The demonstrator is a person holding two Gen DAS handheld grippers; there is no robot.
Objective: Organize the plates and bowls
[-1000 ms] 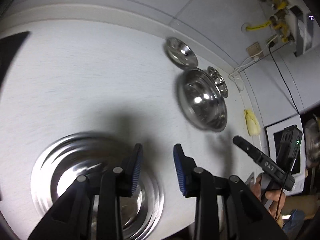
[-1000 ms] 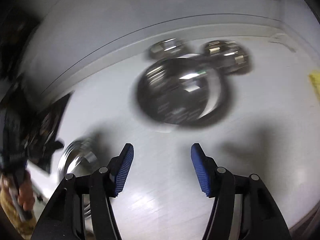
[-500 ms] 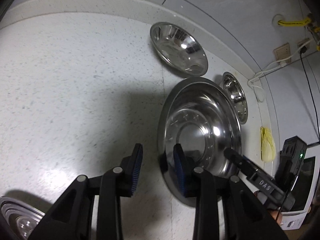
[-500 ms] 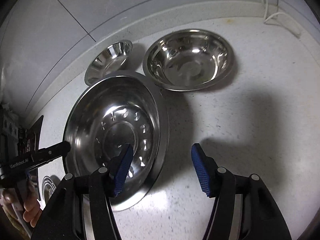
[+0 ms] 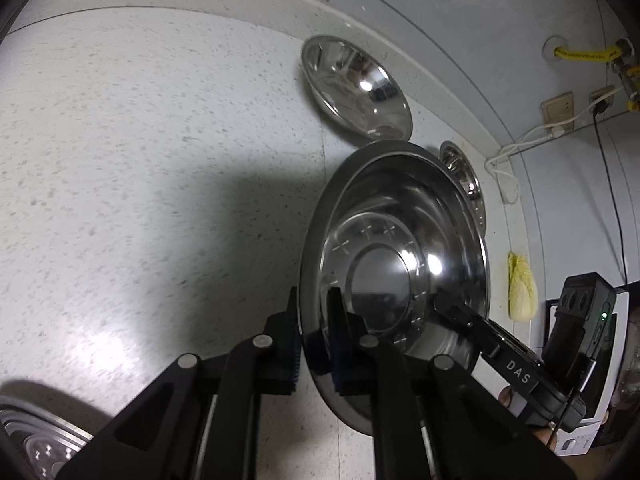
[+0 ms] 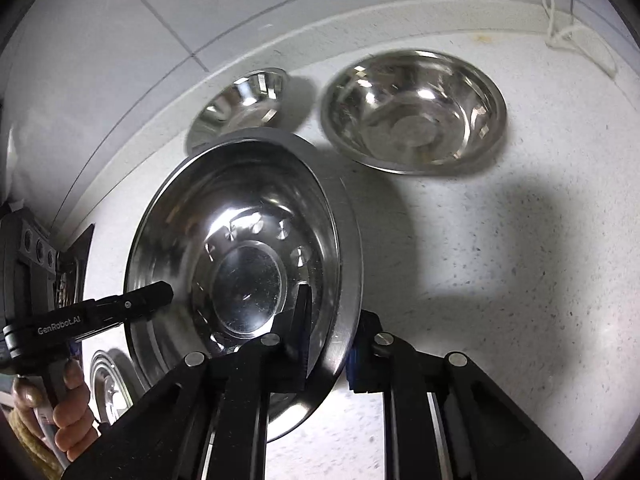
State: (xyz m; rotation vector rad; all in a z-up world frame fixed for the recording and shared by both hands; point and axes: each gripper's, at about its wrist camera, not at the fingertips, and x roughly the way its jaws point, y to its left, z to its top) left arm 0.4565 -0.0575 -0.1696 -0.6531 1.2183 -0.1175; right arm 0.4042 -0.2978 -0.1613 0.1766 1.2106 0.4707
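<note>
A large steel plate (image 5: pixel 396 256) lies on the white counter, also seen in the right wrist view (image 6: pixel 240 256). My left gripper (image 5: pixel 314 344) is shut on its left rim. My right gripper (image 6: pixel 328 344) is shut on its right rim, one finger inside the plate, one outside. Each gripper shows in the other's view: the left one (image 6: pixel 148 300), the right one (image 5: pixel 460 312). Behind the plate stand a steel bowl (image 5: pixel 356 88) (image 6: pixel 240 108) and a second steel bowl (image 6: pixel 412 112) (image 5: pixel 464 180). A stack of steel plates (image 5: pixel 36 440) (image 6: pixel 108 384) lies at the near left.
A tiled wall (image 6: pixel 200 8) with a raised ledge runs behind the bowls. A yellow cloth (image 5: pixel 520 288) lies at the counter's right end, by a white appliance (image 5: pixel 580 436). A white cable (image 6: pixel 560 32) hangs at the back right. Sockets and yellow pipes (image 5: pixel 580 54) are on the wall.
Both grippers moved in and closed on opposite rims of the large plate. The left gripper came over from the plate stack at the left a second ago.
</note>
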